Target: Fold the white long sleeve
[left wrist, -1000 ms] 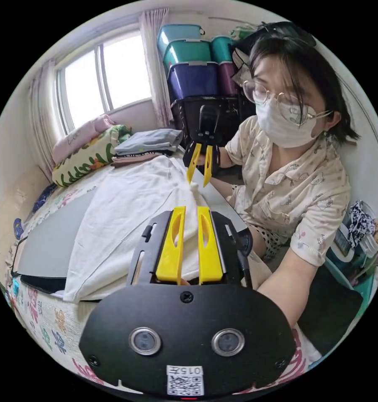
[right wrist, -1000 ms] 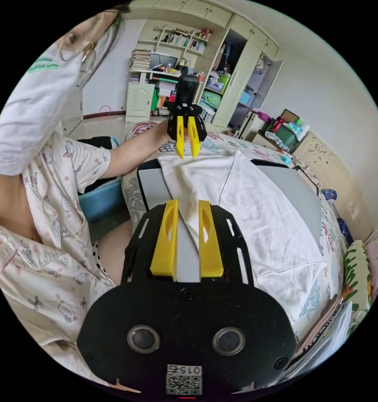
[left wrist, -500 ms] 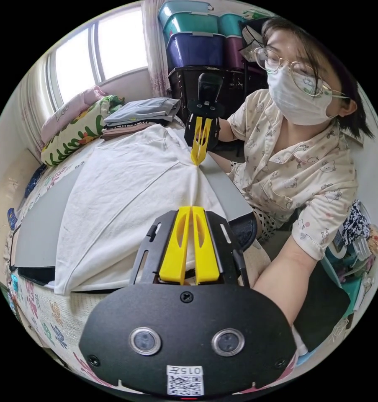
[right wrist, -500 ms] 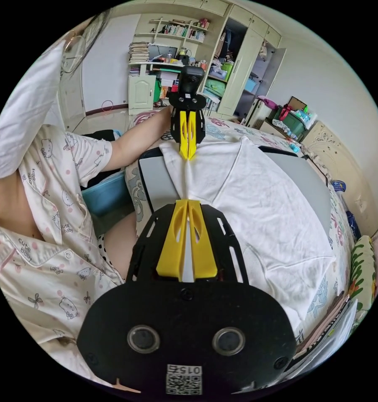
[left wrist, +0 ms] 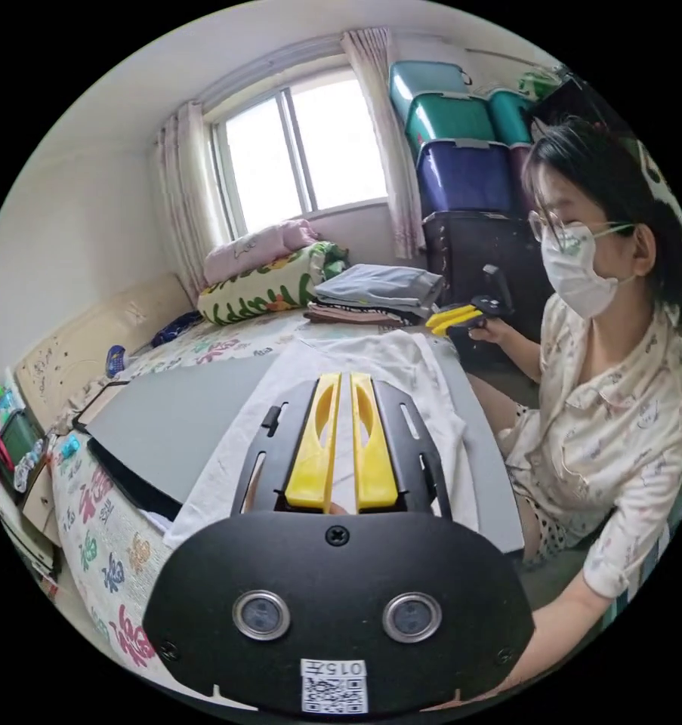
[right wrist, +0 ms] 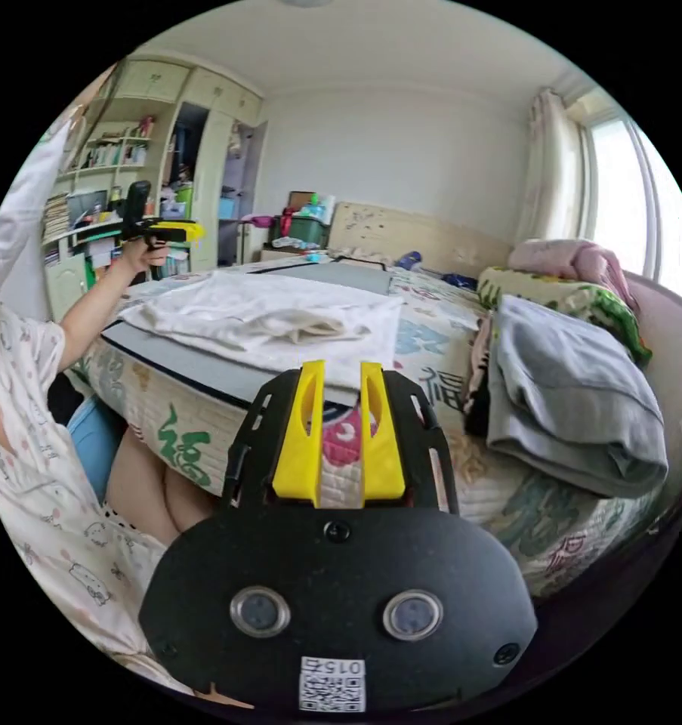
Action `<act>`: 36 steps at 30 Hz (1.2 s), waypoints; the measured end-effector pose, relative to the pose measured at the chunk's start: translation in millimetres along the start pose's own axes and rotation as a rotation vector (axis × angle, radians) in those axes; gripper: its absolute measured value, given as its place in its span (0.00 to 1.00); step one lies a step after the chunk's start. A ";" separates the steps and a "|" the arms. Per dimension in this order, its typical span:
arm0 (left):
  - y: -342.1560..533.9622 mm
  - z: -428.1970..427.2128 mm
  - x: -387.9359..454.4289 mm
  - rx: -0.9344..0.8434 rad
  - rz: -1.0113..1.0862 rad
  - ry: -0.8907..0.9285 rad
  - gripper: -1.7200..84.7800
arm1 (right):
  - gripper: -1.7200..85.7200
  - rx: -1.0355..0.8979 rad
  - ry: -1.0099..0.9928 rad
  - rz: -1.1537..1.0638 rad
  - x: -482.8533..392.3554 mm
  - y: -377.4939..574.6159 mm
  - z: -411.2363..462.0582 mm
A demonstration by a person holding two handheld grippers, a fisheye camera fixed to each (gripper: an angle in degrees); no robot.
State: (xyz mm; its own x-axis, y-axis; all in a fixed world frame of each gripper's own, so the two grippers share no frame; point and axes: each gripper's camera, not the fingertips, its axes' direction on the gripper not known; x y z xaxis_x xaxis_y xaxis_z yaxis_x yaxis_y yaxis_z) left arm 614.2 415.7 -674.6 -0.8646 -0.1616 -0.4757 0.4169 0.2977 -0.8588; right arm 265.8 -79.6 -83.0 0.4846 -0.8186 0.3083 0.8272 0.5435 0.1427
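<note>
A stack of folded clothes [right wrist: 567, 408] lies on the patterned bedspread [right wrist: 431, 340] beside a floral pillow [left wrist: 269, 287], with stacked storage bins [left wrist: 454, 128] near the window [left wrist: 310, 151].

Bed [right wrist: 205, 445]: grey board [left wrist: 167, 411] under white long sleeve [left wrist: 371, 362]; folded clothes stack [right wrist: 567, 393], pillows [left wrist: 265, 283].

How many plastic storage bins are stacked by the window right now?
5 visible: two teal, one blue in the near column; teal, purple behind. More may be hidden.
</note>
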 end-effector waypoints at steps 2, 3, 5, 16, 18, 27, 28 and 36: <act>-49.7 -5.9 -17.7 -0.052 -0.072 -0.090 0.03 | 0.12 0.017 -0.032 0.025 25.0 13.5 7.9; -60.5 -5.1 -23.2 -0.063 -0.092 -0.094 0.04 | 0.12 0.023 -0.032 0.032 30.2 15.7 10.6; -96.4 4.0 -42.1 -0.100 -0.154 -0.080 0.04 | 0.12 0.035 0.001 0.031 46.9 20.4 23.4; -224.8 166.0 -95.5 -0.423 -0.216 -0.160 0.12 | 0.08 0.142 -0.170 0.014 104.1 47.3 40.2; -244.0 194.5 -105.8 -0.449 -0.235 -0.163 0.12 | 0.10 0.148 -0.199 0.027 112.4 51.3 41.0; -269.5 267.8 -134.3 -0.571 -0.286 -0.251 0.13 | 0.05 0.164 -0.090 -0.019 105.1 51.9 51.0; -268.4 276.5 -140.7 -0.589 -0.307 -0.275 0.13 | 0.04 0.171 -0.084 -0.019 104.9 54.0 50.7; -253.7 373.4 -145.2 -0.764 -0.418 -0.278 0.08 | 0.01 0.248 -0.012 0.008 101.5 79.2 33.5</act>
State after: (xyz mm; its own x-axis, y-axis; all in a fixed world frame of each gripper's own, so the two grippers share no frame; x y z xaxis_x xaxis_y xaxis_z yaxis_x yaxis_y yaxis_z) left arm 738.7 12.3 -458.5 -0.7634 -0.5879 -0.2676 -0.3002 0.6897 -0.6589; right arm 371.0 -113.4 -9.0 0.4863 -0.8126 0.3212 0.7274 0.5802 0.3665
